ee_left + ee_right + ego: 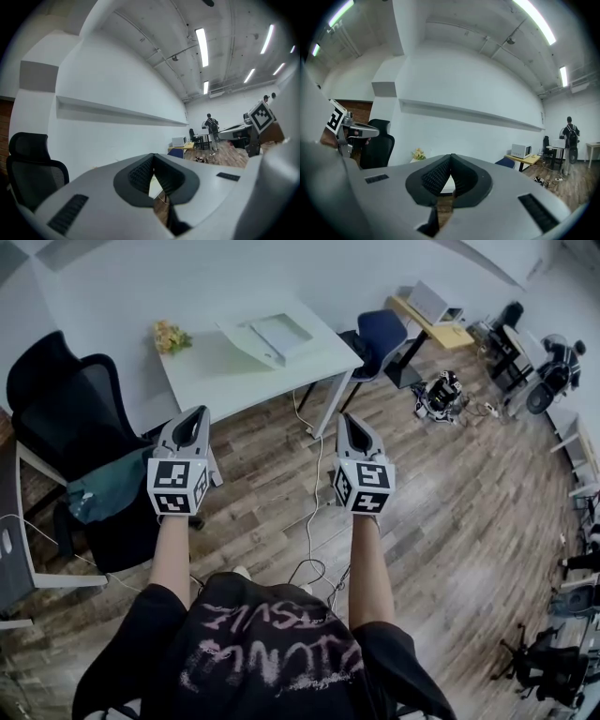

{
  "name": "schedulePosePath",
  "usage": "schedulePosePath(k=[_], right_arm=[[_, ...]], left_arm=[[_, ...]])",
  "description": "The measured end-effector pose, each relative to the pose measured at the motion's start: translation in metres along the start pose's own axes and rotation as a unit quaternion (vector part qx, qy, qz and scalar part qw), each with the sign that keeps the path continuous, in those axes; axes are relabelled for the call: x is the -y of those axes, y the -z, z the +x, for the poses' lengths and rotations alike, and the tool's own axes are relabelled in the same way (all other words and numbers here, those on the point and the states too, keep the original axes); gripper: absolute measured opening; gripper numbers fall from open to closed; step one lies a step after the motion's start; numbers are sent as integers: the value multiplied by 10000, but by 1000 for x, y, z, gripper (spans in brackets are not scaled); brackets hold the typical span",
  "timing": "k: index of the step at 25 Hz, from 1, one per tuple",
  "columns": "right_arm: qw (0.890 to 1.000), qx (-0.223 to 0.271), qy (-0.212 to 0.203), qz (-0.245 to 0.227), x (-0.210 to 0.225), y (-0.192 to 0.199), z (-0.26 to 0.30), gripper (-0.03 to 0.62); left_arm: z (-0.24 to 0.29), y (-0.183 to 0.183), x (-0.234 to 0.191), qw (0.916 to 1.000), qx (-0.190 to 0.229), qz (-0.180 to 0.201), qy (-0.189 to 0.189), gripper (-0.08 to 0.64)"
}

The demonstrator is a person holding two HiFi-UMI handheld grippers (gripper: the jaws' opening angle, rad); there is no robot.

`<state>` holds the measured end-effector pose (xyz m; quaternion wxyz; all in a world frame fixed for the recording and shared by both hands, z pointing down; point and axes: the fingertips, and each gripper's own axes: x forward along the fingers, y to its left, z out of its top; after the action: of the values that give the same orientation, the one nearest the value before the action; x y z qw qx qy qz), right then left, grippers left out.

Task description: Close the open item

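Jaws together on left gripper (198, 412), right gripper (352, 418), laptop (270, 339) well ahead

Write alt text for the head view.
A person holds the left gripper and right gripper, both shut and empty, over a wood floor, short of a table bearing an open laptop-like item and flowers. A black chair stands at left.

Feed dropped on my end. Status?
Left gripper and right gripper shut, empty. Open item on table ahead, untouched. Cable on floor between.
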<state>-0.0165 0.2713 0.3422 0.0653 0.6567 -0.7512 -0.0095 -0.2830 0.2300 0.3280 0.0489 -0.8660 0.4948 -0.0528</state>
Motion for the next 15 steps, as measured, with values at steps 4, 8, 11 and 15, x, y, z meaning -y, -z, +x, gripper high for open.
schedulePosePath(k=[4, 8, 11, 15], right_arm=[[10000, -4, 22, -23, -21, -2, 1, 8], [10000, 16, 65, -24, -34, -5, 6, 8], [9999, -5, 108, -54, -38, -5, 10, 9], [9998, -36, 201, -47, -33, -4, 15, 9]], left_arm=[[-7, 6, -17, 10000, -3, -58, 80, 2], [-8, 10, -32, 9999, 5, -86, 147, 2], [-5, 15, -41, 9998, -2, -121, 172, 2], [6, 17, -44, 9996, -6, -163, 227, 2]])
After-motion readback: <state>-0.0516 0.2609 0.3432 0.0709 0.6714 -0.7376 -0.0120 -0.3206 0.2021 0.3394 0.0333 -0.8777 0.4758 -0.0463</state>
